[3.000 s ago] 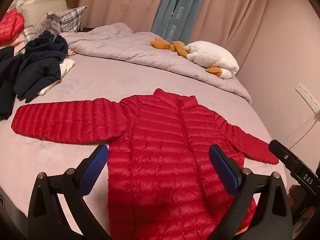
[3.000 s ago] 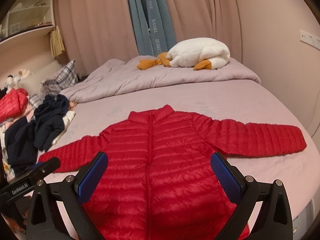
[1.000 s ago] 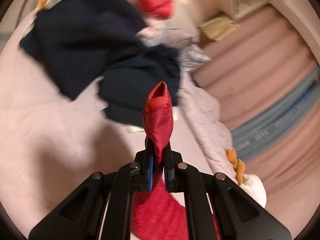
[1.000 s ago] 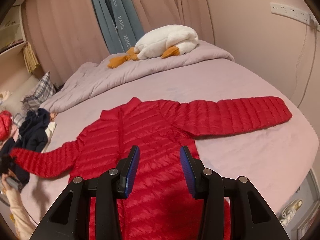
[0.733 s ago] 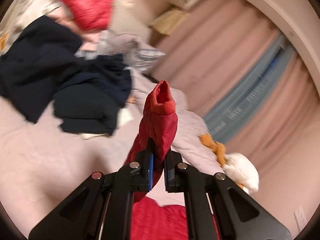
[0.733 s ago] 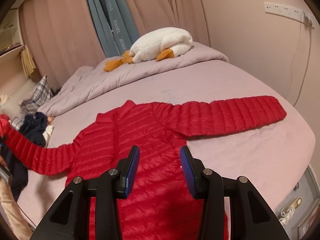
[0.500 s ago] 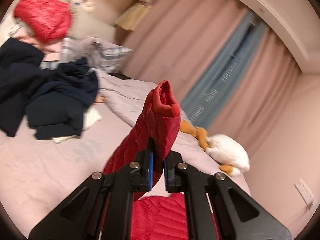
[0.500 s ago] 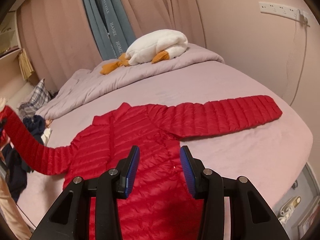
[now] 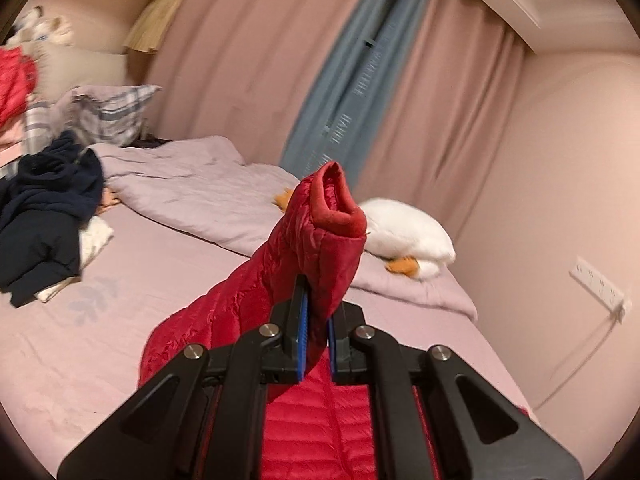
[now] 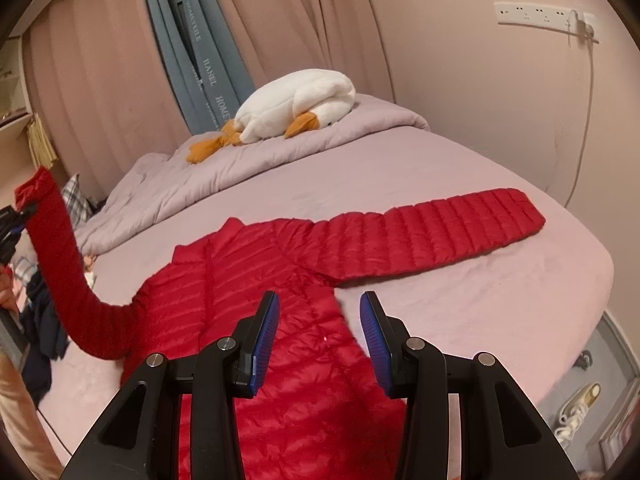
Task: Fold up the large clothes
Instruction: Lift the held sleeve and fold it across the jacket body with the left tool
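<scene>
A red quilted puffer jacket (image 10: pixel 256 280) lies face up on the pink bed (image 10: pixel 500 308). My left gripper (image 9: pixel 316 332) is shut on the cuff of the jacket's left sleeve (image 9: pixel 332 216) and holds it raised above the bed. In the right wrist view that sleeve (image 10: pixel 60 248) arcs up at the far left, with the left gripper (image 10: pixel 16 216) at its end. The other sleeve (image 10: pixel 440 228) lies flat, stretched to the right. My right gripper (image 10: pixel 318 340) is open and empty, hovering above the jacket's right side.
A white plush goose (image 10: pixel 296 100) lies on a folded lilac duvet (image 10: pixel 240 172) at the back. A pile of dark clothes (image 9: pixel 44 216) and a plaid pillow (image 9: pixel 108 112) sit at the left. A wall (image 10: pixel 480 80) with a power strip (image 10: pixel 536 16) stands at the right.
My left gripper has lifted the gripped sleeve cuff higher and swung it rightward over the bed. The right gripper has stayed open and shifted slightly right over the jacket.
</scene>
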### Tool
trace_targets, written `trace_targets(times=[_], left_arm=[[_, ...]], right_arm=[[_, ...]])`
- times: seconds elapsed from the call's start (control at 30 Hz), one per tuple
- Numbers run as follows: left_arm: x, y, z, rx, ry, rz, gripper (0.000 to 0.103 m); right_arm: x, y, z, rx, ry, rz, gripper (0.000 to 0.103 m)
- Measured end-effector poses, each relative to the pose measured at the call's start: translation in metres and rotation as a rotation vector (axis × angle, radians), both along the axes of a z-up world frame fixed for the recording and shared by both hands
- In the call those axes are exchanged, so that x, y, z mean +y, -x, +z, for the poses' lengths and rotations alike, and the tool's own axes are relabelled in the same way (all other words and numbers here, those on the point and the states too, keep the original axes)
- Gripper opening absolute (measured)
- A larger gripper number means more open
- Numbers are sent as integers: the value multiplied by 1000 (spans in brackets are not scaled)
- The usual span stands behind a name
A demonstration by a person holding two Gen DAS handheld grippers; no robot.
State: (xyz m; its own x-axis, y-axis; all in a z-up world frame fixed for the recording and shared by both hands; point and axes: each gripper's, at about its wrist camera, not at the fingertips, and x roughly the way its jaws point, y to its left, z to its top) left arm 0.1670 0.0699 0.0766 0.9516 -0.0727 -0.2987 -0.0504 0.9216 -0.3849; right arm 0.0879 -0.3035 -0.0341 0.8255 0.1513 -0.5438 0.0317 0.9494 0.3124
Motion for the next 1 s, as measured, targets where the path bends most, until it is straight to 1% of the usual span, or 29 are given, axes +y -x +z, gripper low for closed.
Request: trace_targets(times=[0.1,0.2,0.37,0.47,0.67,0.8,1.0], left_arm=[[-21,-7,-3,15,-26,-50,7],[-36,-13,-8,34,-31,-92,7],[-59,-21,-16,65,-49,-135,7],[-72,-27,-24,85,-88,-150,7],[-98,-30,-50,154,-137,-200,7],[-112,-34,-70,216,-133,-242,7],[-134,-38,-102,302,-141,-266,8]], right_arm=[[-4,2,-1,-1,-7,-11,44],[-8,3,-1,-2,-8,-16,44],[-13,6,-2,-9,-17,-21,44],[-15,7,-3,-8,-20,-30,44],[-18,7,-9,5,-31,-29,44],[-18,7,-11,9,-36,-25,44],[-21,9,-12,10,-36,-28,44]])
